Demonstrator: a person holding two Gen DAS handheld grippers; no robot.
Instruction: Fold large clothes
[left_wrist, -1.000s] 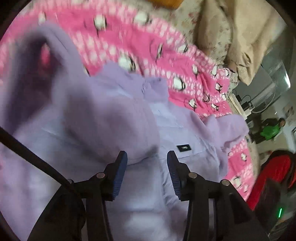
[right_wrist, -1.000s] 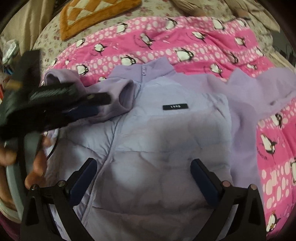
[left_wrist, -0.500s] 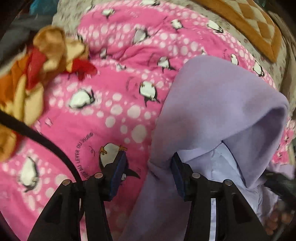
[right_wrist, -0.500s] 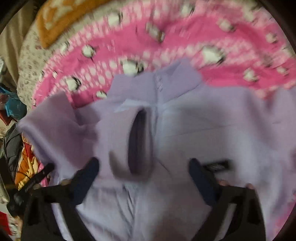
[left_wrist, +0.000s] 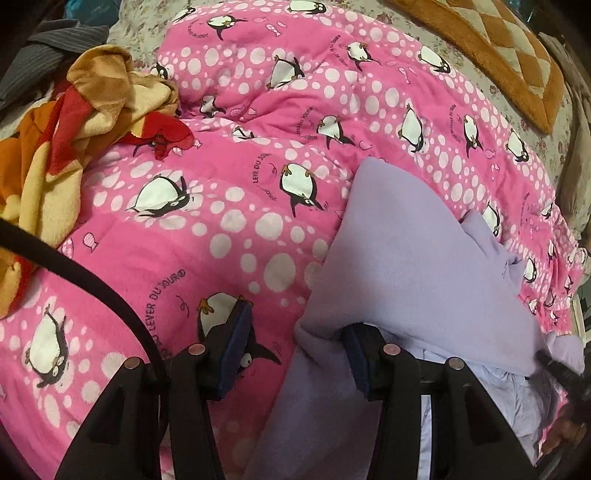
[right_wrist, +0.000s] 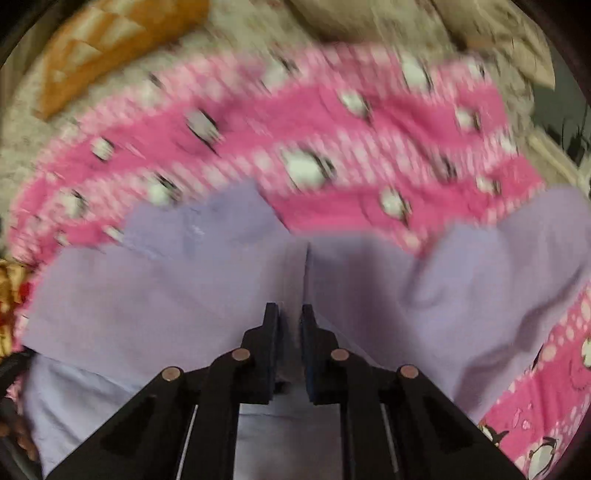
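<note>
A lilac fleece jacket (left_wrist: 417, 266) lies on a pink penguin blanket (left_wrist: 229, 221); it also shows in the right wrist view (right_wrist: 155, 291). My left gripper (left_wrist: 295, 332) is open at the jacket's left edge; its left finger (left_wrist: 232, 339) is over the blanket, and a fold of a sleeve drapes over the right finger (left_wrist: 360, 358). My right gripper (right_wrist: 290, 325) is shut on a fold of the jacket's front, the cloth pinched between the pads. That view is blurred.
A crumpled orange, red and cream cloth (left_wrist: 55, 147) lies at the left on the blanket. An orange checked cushion (left_wrist: 495, 48) lies at the back on a floral sheet (right_wrist: 236, 48). Beige bedding (right_wrist: 443, 33) is heaped at the far right.
My right gripper has closed from wide open onto a fold of the jacket front. My left gripper swung left from over the jacket to its sleeve edge and stays open.
</note>
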